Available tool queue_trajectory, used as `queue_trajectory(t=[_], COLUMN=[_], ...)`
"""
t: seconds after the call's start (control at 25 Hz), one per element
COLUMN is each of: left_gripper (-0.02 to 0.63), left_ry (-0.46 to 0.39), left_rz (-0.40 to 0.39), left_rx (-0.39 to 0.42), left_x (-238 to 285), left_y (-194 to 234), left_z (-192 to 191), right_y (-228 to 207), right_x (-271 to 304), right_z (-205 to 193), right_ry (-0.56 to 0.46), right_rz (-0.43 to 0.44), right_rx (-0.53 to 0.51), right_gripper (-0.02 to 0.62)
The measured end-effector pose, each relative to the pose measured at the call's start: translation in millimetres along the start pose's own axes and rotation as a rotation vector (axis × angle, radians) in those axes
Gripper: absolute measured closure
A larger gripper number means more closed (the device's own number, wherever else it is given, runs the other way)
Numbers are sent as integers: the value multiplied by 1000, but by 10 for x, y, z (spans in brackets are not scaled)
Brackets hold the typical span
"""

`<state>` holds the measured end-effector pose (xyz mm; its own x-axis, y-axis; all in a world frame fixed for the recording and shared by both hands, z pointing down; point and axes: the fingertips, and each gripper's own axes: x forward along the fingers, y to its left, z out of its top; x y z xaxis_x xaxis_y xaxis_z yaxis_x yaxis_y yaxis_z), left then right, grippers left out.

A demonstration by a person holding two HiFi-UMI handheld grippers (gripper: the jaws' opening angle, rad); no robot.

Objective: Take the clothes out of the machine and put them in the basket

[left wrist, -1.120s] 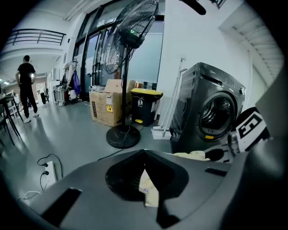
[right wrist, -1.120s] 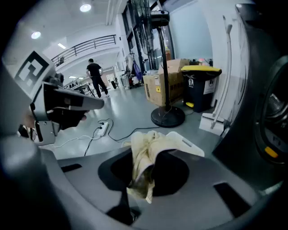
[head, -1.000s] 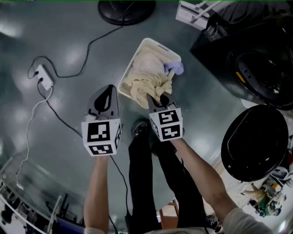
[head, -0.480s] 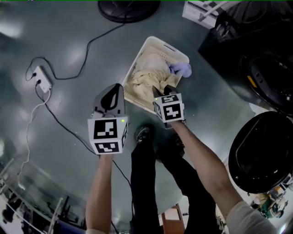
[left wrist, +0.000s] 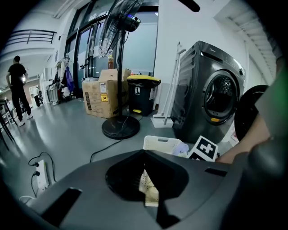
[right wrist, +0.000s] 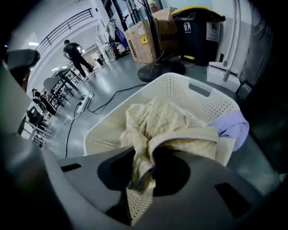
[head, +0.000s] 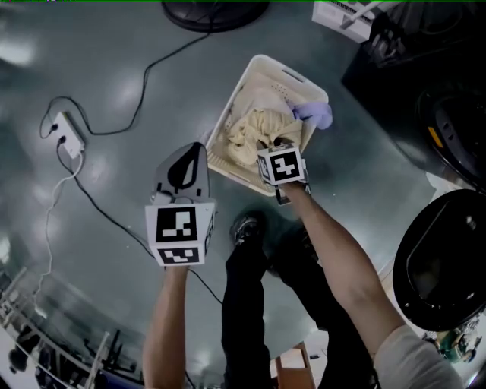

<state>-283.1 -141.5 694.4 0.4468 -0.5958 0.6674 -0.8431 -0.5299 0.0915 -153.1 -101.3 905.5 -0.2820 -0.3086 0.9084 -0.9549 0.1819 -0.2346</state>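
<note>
Right gripper (head: 276, 144) was pinching a fold of the cream cloth (head: 253, 129), jaws nearly together on it, just inside the near rim of the basket (head: 228, 106), upper centre of the head view. Rest of the cloth lay piled in the basket; a purple garment (head: 316, 115) hung over its right rim. Left gripper (head: 196, 150) hovered beside the basket's near-left edge, clear of the rim, jaws pressed together on nothing. Open grey floor (head: 129, 53) lay left of the basket, with a power strip (head: 67, 131) near the left edge. Washing machine (head: 448, 129) sat at the right edge, its open door (head: 444, 258) lower right, a strip of floor between them and the basket. Fan base (head: 216, 11) stood top centre.
</note>
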Motion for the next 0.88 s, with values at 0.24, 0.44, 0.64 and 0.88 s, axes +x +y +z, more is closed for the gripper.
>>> queue_trajectory(t=[0.24, 0.44, 0.64, 0.88], left_gripper=[588, 588, 588, 588], left_ry=[5, -18, -32, -19], left_rz=[-11, -28, -52, -77], left_rx=[4, 13, 20, 29], left_x=[-18, -85, -134, -284], left_y=[-17, -82, -262, -543], left_z=[75, 379, 653, 778], right_y=[13, 85, 20, 2], right_x=[-48, -337, -742, -1313], right_z=[-54, 6, 124, 99], right_ry=[33, 10, -59, -123], right_rz=[17, 82, 64, 33], right_rx=[29, 65, 100, 88], right_gripper=[476, 300, 245, 249])
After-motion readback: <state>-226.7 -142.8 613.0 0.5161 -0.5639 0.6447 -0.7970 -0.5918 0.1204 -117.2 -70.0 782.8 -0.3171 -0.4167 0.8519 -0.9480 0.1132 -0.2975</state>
